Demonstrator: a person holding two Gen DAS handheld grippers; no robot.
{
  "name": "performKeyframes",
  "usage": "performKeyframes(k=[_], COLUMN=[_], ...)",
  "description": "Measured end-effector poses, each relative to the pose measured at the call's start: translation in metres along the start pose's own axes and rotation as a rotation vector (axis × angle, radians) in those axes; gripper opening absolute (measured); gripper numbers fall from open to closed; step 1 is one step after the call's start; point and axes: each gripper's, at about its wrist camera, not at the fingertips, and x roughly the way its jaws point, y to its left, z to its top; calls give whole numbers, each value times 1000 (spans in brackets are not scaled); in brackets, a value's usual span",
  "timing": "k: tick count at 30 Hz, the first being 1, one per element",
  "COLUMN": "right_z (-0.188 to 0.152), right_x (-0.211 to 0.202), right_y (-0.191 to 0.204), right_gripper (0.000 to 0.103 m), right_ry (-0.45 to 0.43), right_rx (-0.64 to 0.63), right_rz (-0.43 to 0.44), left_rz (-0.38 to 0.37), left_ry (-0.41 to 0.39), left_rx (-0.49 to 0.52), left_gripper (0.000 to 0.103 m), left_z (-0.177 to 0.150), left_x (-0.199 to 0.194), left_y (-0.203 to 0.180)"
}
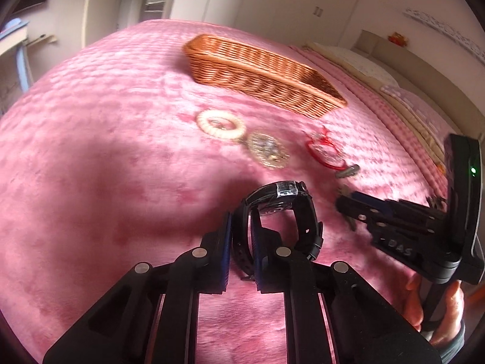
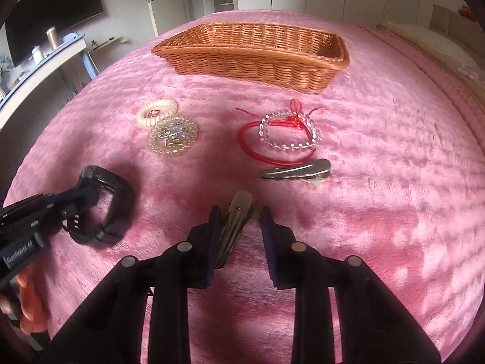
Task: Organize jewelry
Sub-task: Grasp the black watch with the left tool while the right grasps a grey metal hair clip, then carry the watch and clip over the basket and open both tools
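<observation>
My left gripper [image 1: 242, 224] is shut on the strap of a black watch [image 1: 285, 209], which also shows in the right wrist view [image 2: 103, 209]. My right gripper [image 2: 241, 212] is open around a metal hair clip [image 2: 235, 224] lying on the pink blanket. A second hair clip [image 2: 297, 170] lies just ahead. A red cord bracelet [image 2: 272, 151] and a clear bead bracelet [image 2: 289, 133] lie beyond it. A cream spiral hair tie [image 2: 156, 112] and a glittery bracelet [image 2: 172, 135] lie to the left. The wicker basket [image 2: 257, 57] stands behind, apparently empty.
The pink blanket [image 2: 394, 166] covers the whole bed. Pillows [image 1: 363, 63] lie at the bed's right end. A desk with cups [image 2: 45, 54] stands off the bed's left side. My right gripper body [image 1: 409, 221] sits close to the right of the watch.
</observation>
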Motion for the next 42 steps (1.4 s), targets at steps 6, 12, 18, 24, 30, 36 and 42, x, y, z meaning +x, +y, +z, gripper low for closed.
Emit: performKeyframes(k=[6,12,18,24,30,36,42], right_z=[-2,-2,-3,-8,-11,-12,-2], right_x=[-2,3,1,-16,-23,-36,-51], right_y=[-2,-1,8,9,3,-3,-12], right_gripper=[27,36,21,21,21,21,21], right_ry=[7,17,-19,-114,-169,-226,-266], right_rx=[19,45,0,-18,-6,22,61], right_rz=[20,22,6,59,95,104,131], left_rz=[13,11,29,25,11,-6,-45], left_ry=[-9,-8,-9,-37,-121,-168,-225], left_rx=[-2,-11,16,22,43,27,4], left_gripper=[10,17,11,9,9,9,9], left_z=[-1,-2,-3,-4,-5,-2,9], left_x=[-1,0,3,0,-16,-24,-41], left_y=[3,3,-1,-1,-7,-7,-10])
